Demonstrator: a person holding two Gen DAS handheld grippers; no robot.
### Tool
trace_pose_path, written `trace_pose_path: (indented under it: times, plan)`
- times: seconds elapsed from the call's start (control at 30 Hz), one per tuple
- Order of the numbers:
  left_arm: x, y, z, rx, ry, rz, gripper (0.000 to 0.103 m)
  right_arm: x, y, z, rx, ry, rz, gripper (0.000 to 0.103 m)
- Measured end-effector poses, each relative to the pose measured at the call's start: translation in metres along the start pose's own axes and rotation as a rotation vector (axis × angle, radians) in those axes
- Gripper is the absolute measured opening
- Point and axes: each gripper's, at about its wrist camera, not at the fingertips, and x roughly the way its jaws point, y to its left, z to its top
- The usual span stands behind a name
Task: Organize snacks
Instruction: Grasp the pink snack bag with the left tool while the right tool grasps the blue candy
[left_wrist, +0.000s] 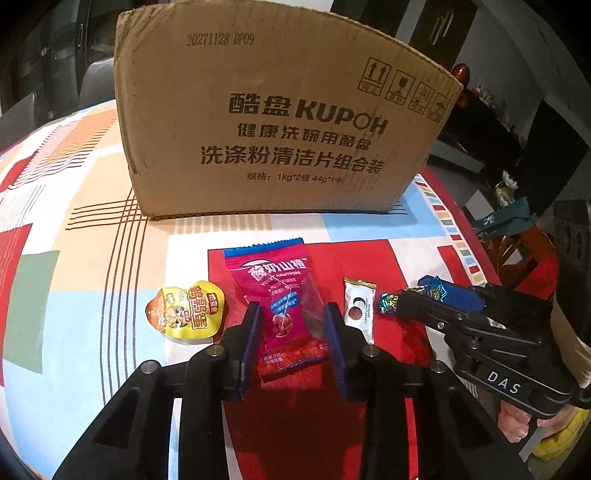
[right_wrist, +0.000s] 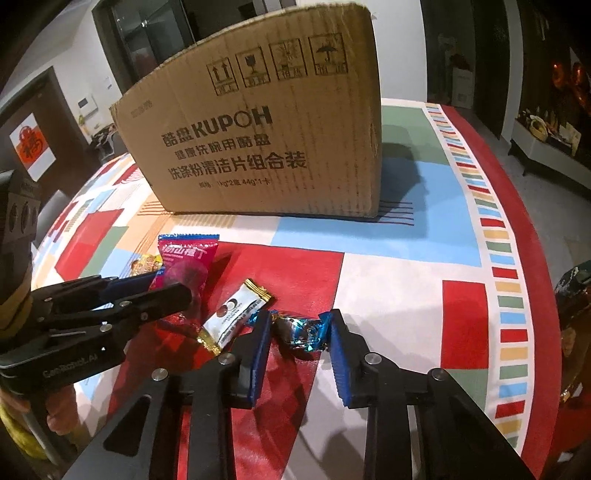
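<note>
Four snacks lie in a row on the tablecloth in front of a cardboard box (left_wrist: 280, 110). In the left wrist view my left gripper (left_wrist: 293, 314) is open, its fingers on either side of a magenta hawthorn packet (left_wrist: 284, 295). A yellow egg pack (left_wrist: 186, 310) lies to its left and a white candy sachet (left_wrist: 358, 308) to its right. In the right wrist view my right gripper (right_wrist: 299, 321) is open around a blue foil candy (right_wrist: 301, 330). The sachet (right_wrist: 231, 314), the magenta packet (right_wrist: 186, 260) and the box (right_wrist: 266, 144) also show there.
The table wears a cloth (right_wrist: 388, 280) of red, blue, green and white blocks with a striped border. Its right edge (right_wrist: 546, 295) drops off to the floor. Furniture and shelves stand beyond. The box stands upright behind the snacks.
</note>
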Motion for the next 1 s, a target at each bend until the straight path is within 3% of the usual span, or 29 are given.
trace_pose_path:
  times: [0.5, 1.0]
  plan:
    - [-0.053, -0.011, 0.005, 0.028, -0.099, -0.04, 0.033, -0.047, 0.021, 0.008, -0.03, -0.094, 0.002, 0.032]
    - [-0.13, -0.028, 0.031, 0.105, -0.268, -0.066, 0.033, -0.122, 0.047, 0.039, -0.048, -0.317, -0.01, 0.032]
